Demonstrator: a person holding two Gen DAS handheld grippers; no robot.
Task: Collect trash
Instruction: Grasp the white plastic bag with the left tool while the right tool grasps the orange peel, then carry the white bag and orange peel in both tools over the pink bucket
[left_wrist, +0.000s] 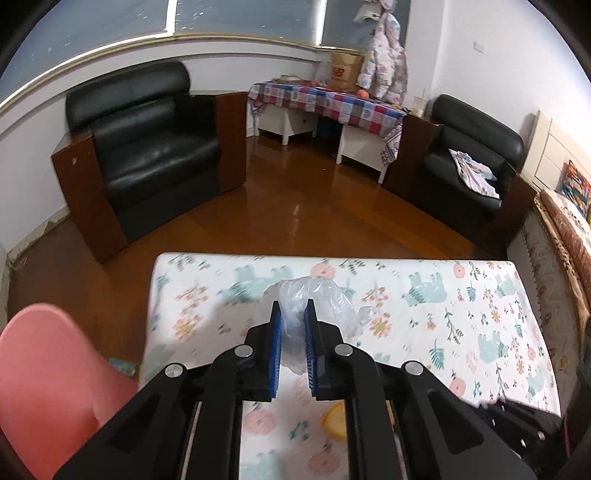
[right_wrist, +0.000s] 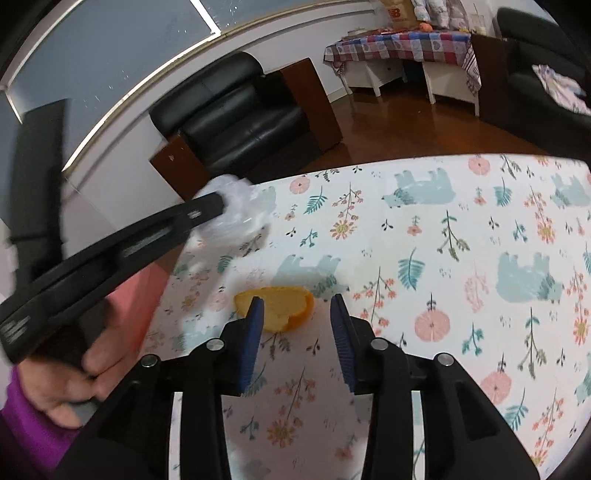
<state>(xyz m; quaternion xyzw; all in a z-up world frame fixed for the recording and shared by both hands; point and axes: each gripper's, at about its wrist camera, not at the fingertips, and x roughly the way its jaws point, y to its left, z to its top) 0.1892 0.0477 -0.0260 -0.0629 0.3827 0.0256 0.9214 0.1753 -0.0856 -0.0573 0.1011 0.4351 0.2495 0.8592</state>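
Tablecloth (right_wrist: 424, 229) floral, armchair (left_wrist: 147, 147) beyond; left gripper (left_wrist: 293, 312) pinching plastic bag (left_wrist: 321, 299) — right gripper (right_wrist: 297, 306) parted.

We looked from each wrist down along its fingers, close over the floral tablecloth (left_wrist: 424, 314). Both views faced the black armchair (left_wrist: 147, 147) and shared the crumpled plastic bag (right_wrist: 236, 214) and orange peel (right_wrist: 284, 306).

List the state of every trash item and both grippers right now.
Clear plastic bag: crumpled, pinched between the left gripper's pads.
Orange peel: lying loose on the tablecloth, ungripped.
Left gripper: shut on the bag.
Right gripper: open, nothing held, peel just ahead.
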